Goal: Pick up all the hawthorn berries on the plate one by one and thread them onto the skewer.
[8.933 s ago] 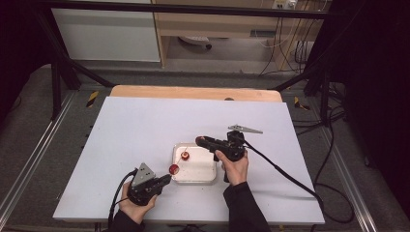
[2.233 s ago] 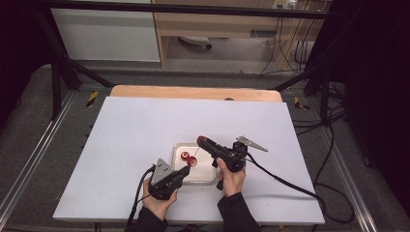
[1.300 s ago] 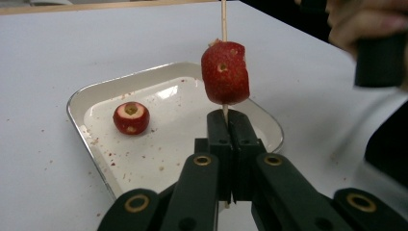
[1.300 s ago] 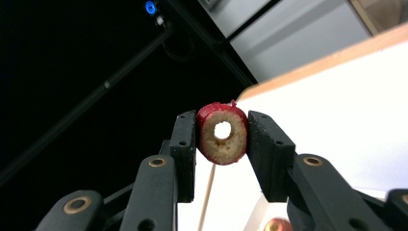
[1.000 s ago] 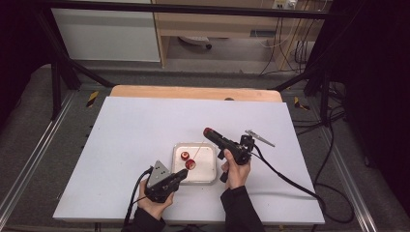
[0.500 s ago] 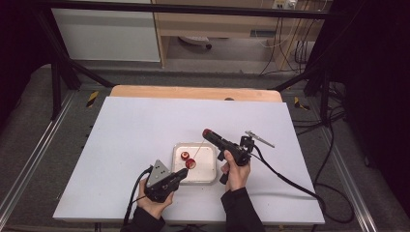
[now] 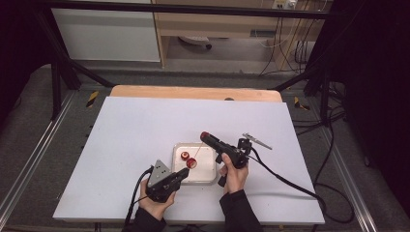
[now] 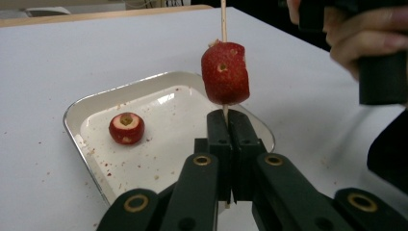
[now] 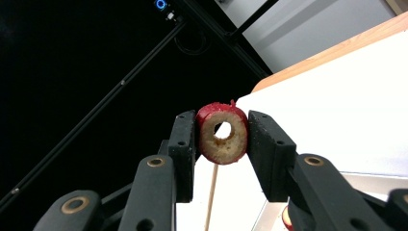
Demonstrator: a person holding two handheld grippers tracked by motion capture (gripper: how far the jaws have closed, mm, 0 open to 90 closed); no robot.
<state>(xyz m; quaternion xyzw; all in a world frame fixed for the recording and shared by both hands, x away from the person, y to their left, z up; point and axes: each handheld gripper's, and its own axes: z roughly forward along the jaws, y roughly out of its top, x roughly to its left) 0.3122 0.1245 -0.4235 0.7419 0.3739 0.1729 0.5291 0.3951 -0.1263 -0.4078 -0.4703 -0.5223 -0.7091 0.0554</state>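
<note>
Jaws: left gripper (image 8: pixel 226 125) clenched on skewer (image 8: pixel 223 19) base, skewer rising upright; right gripper (image 9: pixel 222 137) grasps cored fruit (image 9: pixel 223 133), hole above skewer tip.

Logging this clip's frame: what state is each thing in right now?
Left tool: shut on the skewer.
Right tool: shut on a cored fruit piece.
Skewer: upright, one fruit piece threaded.
Tray: one loose fruit piece inside.

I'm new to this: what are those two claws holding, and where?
Left gripper pinches the wooden skewer's bottom end; right gripper clamps a cored red fruit piece by its sides.
</note>
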